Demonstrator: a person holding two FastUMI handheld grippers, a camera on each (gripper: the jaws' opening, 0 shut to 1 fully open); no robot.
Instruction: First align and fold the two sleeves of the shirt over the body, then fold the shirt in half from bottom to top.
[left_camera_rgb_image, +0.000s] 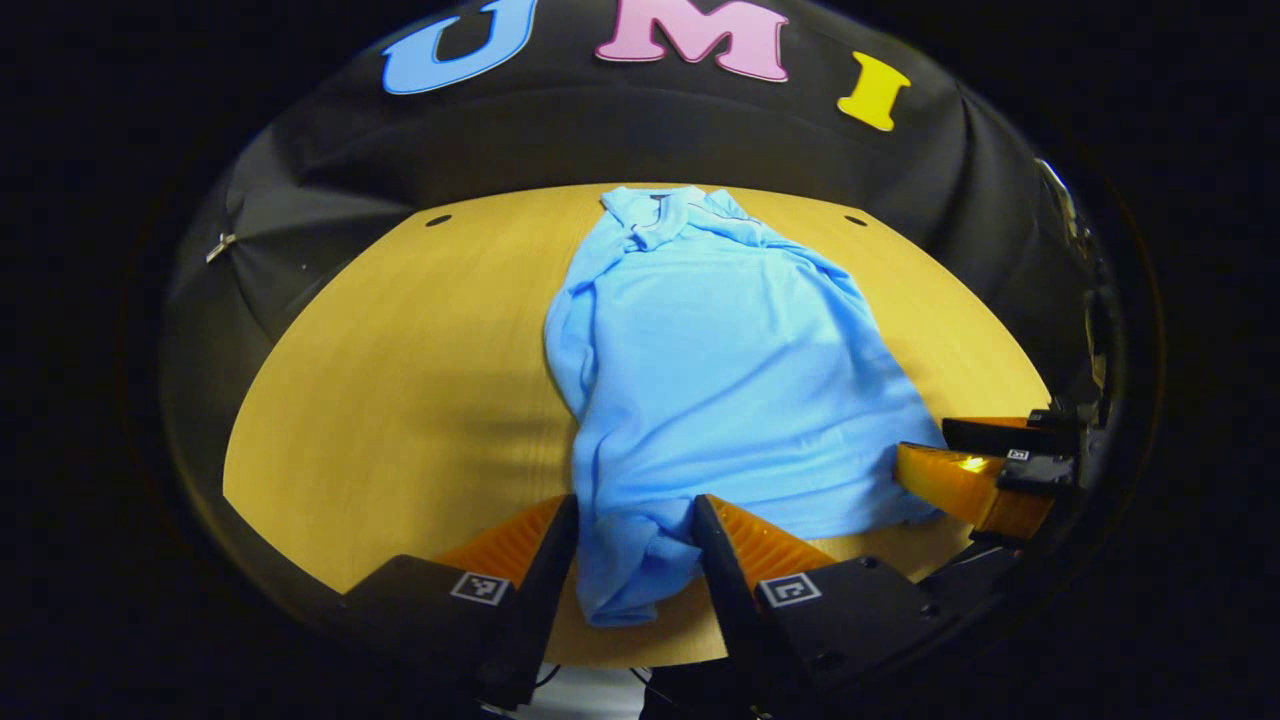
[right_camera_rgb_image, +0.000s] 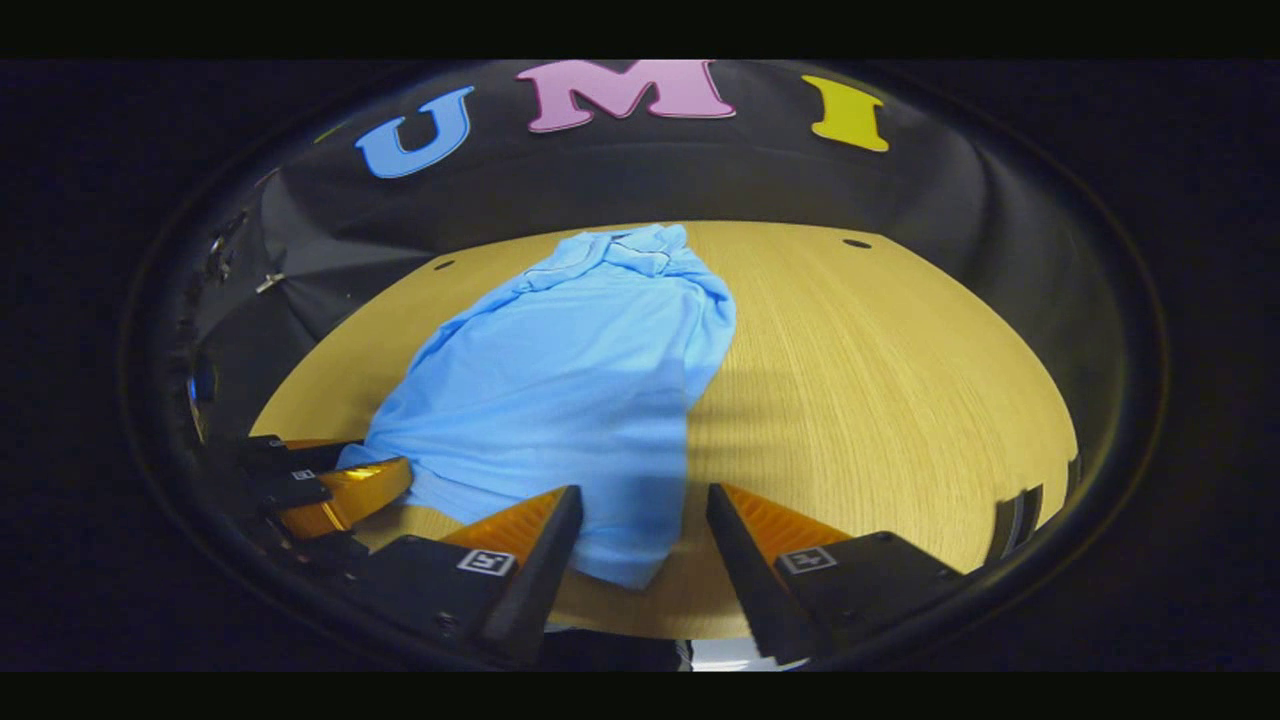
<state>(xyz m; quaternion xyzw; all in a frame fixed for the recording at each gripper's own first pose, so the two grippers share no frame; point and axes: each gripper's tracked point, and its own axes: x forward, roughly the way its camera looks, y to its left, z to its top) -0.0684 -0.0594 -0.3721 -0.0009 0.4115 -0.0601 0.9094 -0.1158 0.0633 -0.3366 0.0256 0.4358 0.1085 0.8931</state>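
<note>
Shirt (left_camera_rgb_image: 720, 380): light blue, sleeves folded in, lying centre frame on the wooden surface (left_camera_rgb_image: 400, 380). Left hand-held gripper (left_camera_rgb_image: 635, 540) and right hand-held gripper (right_camera_rgb_image: 645, 525): both spread apart, straddling hem corners at bottom of frame. We judge the bottom-to-top fold next; we should pinch both corners evenly and lift together.

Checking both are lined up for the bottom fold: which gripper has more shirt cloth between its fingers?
The left gripper: bunched hem of the shirt fills its gap. The right gripper has just a corner there.
</note>
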